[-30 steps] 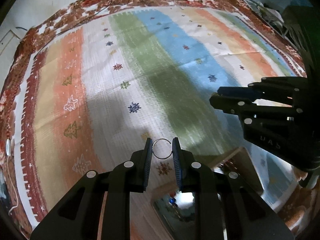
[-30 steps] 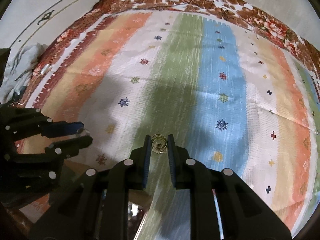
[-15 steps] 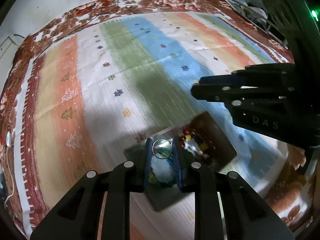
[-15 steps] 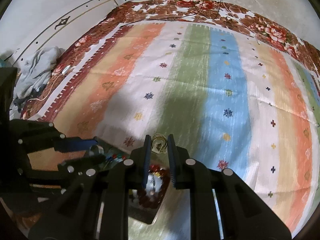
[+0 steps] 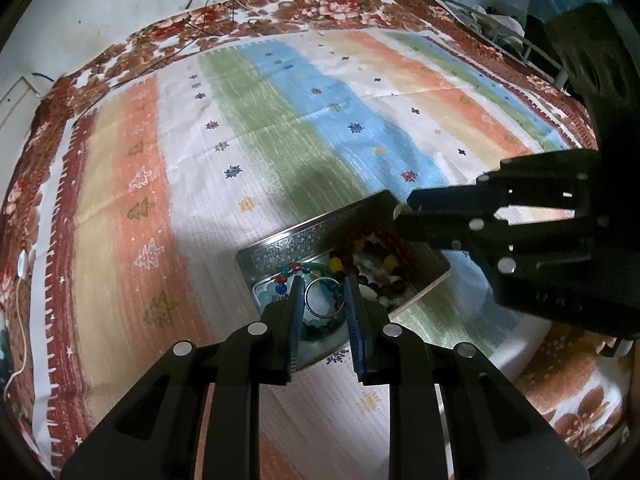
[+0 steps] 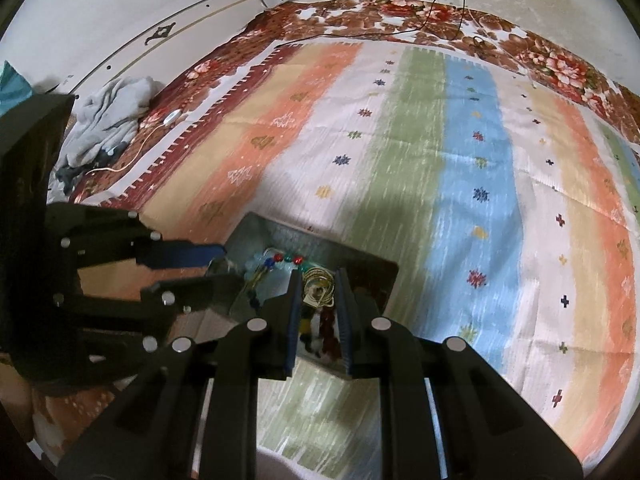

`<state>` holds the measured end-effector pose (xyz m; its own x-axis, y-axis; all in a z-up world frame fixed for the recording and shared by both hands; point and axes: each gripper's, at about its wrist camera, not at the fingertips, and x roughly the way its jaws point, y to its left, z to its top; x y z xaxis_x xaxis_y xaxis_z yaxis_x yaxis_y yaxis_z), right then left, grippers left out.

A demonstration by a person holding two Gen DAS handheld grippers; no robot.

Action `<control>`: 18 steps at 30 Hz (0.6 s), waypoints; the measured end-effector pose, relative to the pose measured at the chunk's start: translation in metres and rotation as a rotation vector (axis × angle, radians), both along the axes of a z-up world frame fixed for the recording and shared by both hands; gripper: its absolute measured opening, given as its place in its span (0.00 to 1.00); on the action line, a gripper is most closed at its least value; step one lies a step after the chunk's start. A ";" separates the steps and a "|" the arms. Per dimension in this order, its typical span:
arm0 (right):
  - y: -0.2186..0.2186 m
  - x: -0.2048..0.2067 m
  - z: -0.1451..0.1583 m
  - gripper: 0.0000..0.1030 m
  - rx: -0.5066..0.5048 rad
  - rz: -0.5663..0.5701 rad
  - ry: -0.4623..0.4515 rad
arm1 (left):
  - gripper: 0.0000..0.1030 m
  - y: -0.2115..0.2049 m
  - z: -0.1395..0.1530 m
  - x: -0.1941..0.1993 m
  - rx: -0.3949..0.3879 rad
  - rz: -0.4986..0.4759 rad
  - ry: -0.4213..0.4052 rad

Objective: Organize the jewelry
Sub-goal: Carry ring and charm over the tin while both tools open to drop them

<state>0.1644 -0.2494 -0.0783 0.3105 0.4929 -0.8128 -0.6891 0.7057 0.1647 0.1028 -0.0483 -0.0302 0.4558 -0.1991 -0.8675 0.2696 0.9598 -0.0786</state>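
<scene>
Both pieces are over the tin [image 5: 280,246] of beads, neither dropped yet; left tool [image 5: 323,300] grips a ring [image 5: 322,298]; right tool [image 6: 318,290] grips a gold coil [image 6: 318,284].

Two fisheye views, one per wrist, each aimed steeply down along its own tongs, close above the striped bedspread [image 5: 280,128]. Shared by both: the open metal jewelry tin [image 5: 304,240] of beads. Right tongs [image 5: 400,216] visible at right in left view; left tongs [image 6: 224,264] at left in right view.
</scene>
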 end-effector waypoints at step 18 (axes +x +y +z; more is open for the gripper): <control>-0.014 0.013 0.007 0.55 0.024 -0.075 -0.032 | 0.62 -0.002 -0.004 0.001 0.042 -0.009 0.002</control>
<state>0.1778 -0.2636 -0.0715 0.3730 0.4862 -0.7902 -0.6398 0.7516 0.1604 0.1034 -0.0498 -0.0340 0.4528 -0.1664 -0.8760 0.2779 0.9598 -0.0387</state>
